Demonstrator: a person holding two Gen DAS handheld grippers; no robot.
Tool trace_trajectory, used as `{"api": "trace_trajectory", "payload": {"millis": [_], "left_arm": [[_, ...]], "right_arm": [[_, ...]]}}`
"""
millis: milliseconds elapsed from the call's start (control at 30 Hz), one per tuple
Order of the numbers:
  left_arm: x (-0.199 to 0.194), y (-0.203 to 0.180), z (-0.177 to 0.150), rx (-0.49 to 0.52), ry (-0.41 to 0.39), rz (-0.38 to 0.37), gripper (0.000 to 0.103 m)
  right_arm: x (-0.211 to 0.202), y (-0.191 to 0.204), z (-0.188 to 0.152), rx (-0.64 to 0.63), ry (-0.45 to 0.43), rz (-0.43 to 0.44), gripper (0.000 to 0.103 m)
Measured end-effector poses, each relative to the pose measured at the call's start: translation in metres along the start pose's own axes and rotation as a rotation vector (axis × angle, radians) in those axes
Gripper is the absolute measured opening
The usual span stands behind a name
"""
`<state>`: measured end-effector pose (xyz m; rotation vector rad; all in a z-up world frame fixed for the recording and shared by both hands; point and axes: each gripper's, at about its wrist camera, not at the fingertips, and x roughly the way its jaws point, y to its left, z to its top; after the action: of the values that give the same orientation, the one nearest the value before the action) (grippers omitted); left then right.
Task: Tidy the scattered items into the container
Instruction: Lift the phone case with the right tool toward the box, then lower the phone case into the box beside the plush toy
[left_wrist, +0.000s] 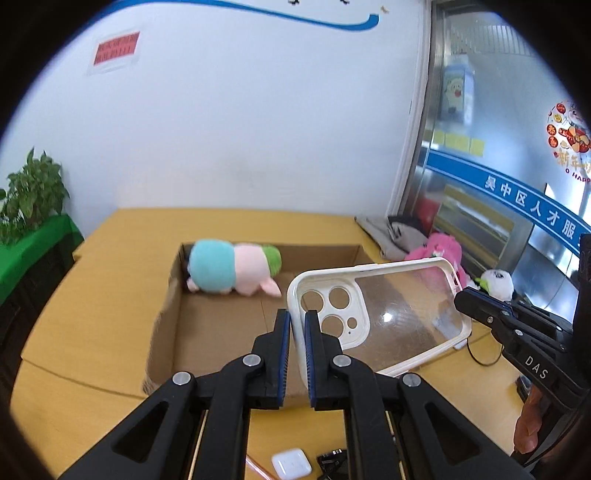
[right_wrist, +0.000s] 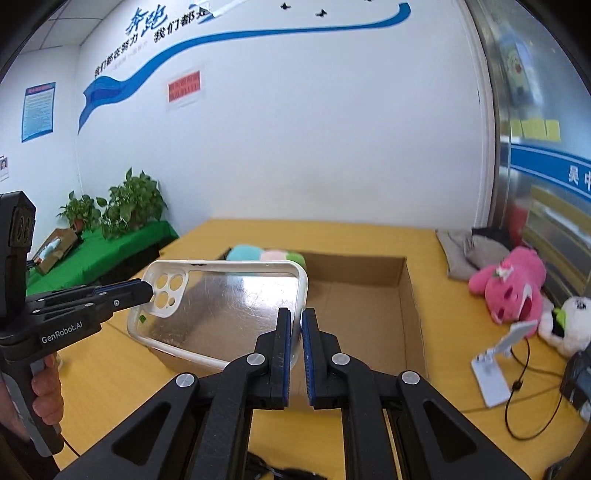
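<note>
Clear phone case (left_wrist: 402, 314) above cardboard box (left_wrist: 221, 325), opposite edges pinched by left gripper (left_wrist: 297, 317), right gripper (right_wrist: 297, 317).

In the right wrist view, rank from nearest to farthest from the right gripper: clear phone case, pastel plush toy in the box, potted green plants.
1. Clear white-rimmed phone case, clamped in the right gripper.
2. Pastel plush toy, at the cardboard box's far left corner.
3. Potted green plants, far left by the wall.

The phone case (left_wrist: 384, 317) had a clear glossy plastic back, a bit scuffed, with a matt white rim. The box (right_wrist: 369, 291) was plain brown cardboard, dull and papery. The plush toy (left_wrist: 232, 271) inside looked soft and fuzzy. The gripper arms were matt black plastic, their pads (left_wrist: 284, 354) ribbed blue, and the tabletop (left_wrist: 110, 325) a smooth yellowish laminate.
</note>
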<state>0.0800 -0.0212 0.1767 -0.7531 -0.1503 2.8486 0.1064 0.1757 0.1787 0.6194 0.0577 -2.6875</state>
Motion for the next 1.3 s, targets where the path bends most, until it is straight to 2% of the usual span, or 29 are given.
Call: {"api": "trace_trajectory", "payload": {"millis": [133,333,633,867,1067,1300], "left_arm": [[-0.009,0.010,0.020,-0.002,-0.044,0.016,0.007],[-0.007,0.025,0.048,0.003,-0.069,0.042,0.007],[0.032,0.053,0.077,-0.018,-0.026,0.053,0.007],[0.071,0.079,0.085,-0.033,0.041,0.071,0.007],[0.121,0.101,0.084,-0.022,0.131,0.093,0.007],[0.187,0.121,0.053,-0.048,0.289,0.113,0.006]], "right_arm": [[0.000,0.012,0.023,-0.018,-0.037,0.014,0.007],[0.017,0.022,0.051,-0.034,-0.053,0.039,0.007],[0.070,0.020,0.078,-0.002,-0.002,0.072,0.007],[0.125,0.021,0.086,0.022,0.071,0.085,0.007],[0.176,0.020,0.082,0.053,0.143,0.083,0.007],[0.253,0.008,0.041,0.090,0.308,0.067,0.007]]}}
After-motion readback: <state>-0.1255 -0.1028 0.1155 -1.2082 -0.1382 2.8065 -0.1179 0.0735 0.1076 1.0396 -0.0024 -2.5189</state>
